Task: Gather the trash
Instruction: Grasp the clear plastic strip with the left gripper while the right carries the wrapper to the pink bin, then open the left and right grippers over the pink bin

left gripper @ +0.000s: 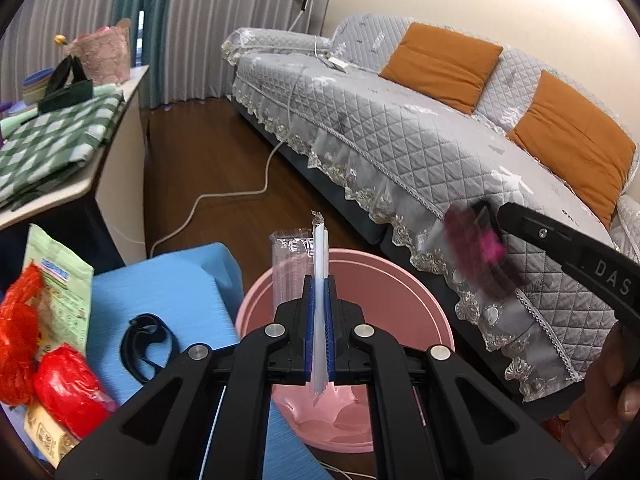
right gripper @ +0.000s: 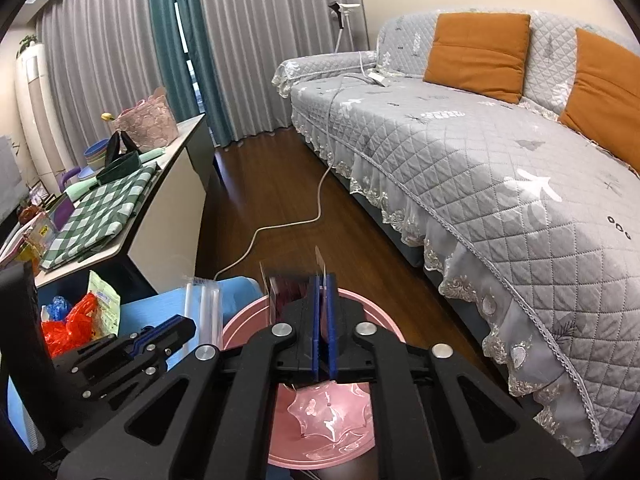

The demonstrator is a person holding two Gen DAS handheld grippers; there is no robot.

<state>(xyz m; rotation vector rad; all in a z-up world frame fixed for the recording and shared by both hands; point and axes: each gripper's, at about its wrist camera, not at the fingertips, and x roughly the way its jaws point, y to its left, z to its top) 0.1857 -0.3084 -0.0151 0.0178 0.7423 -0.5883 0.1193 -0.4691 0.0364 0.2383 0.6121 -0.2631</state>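
Left gripper clamped on clear plastic straw wrapper, above round pink plastic bin. Right gripper closed on blurred magenta-dark wrapper, bin directly below.

The magenta wrapper is motion-blurred, its print unreadable.

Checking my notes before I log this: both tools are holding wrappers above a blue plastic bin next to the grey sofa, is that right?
One detail is off: the round plastic bin is pink, not blue, as the right wrist view shows. The blue surface beside it is a separate thing. Otherwise correct: the left tool grips a clear plastic wrapper, the right tool a dark magenta wrapper, beside the grey quilted sofa.
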